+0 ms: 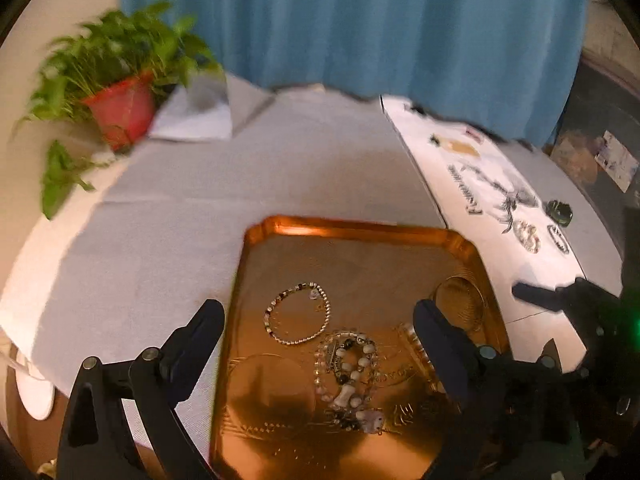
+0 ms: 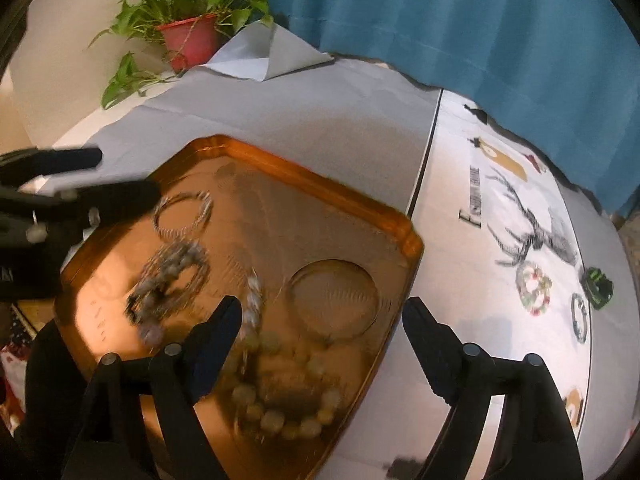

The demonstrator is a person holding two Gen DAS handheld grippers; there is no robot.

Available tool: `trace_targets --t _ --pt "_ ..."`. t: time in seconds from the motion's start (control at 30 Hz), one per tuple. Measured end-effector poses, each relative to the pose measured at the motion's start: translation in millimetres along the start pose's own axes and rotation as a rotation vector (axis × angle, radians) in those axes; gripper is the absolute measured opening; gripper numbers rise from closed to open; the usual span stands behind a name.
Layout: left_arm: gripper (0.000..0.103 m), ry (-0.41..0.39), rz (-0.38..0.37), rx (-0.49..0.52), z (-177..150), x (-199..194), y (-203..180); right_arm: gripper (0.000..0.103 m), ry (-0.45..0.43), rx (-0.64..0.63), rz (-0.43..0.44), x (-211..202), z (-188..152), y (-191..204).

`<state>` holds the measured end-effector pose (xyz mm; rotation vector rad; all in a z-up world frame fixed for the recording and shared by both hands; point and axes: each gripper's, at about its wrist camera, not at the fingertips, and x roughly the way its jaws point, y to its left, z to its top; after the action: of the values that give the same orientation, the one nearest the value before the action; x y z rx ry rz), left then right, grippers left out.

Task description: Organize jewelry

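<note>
A copper tray point(image 1: 360, 228) point(image 2: 320, 184) lies on the grey cloth. In it lie a thin beaded bracelet point(image 1: 298, 314) point(image 2: 184, 216), a tangle of white and dark bead bracelets point(image 1: 352, 376) point(image 2: 168, 276) and a chunky pale bead bracelet point(image 2: 280, 404). On the white printed sheet to the right lie a colourful bracelet point(image 1: 527, 236) point(image 2: 534, 288), a dark bracelet point(image 2: 579, 318) and a green-black ring box point(image 2: 597, 286). My left gripper point(image 1: 316, 320) is open and empty over the tray. My right gripper point(image 2: 322, 320) is open and empty over the tray's right edge.
A potted plant in a red pot point(image 1: 120, 108) point(image 2: 190, 38) stands at the back left by a folded cloth corner point(image 2: 264, 56). A blue curtain point(image 1: 360, 20) hangs behind the table. The white sheet point(image 2: 480, 280) carries a deer print.
</note>
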<state>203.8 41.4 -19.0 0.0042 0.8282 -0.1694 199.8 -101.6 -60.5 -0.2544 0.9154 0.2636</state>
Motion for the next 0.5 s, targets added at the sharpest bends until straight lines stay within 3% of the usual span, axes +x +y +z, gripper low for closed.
trace_targets --t 0.17,0.3,0.5 --pt "0.094 0.035 0.068 0.033 -32.0 -33.2 -11.7 0.083 0.011 0.018 0.009 -36.2 -35.8 3.4" --pt "0.094 0.050 0.065 -0.006 -67.1 -68.2 -21.4 0.083 -0.013 0.039 -0.028 -79.7 -68.0 7.8" --pt "0.094 0.001 0.105 -0.036 -111.0 -122.6 -38.7 0.083 -0.077 0.083 -0.055 -135.4 -103.6 13.3"
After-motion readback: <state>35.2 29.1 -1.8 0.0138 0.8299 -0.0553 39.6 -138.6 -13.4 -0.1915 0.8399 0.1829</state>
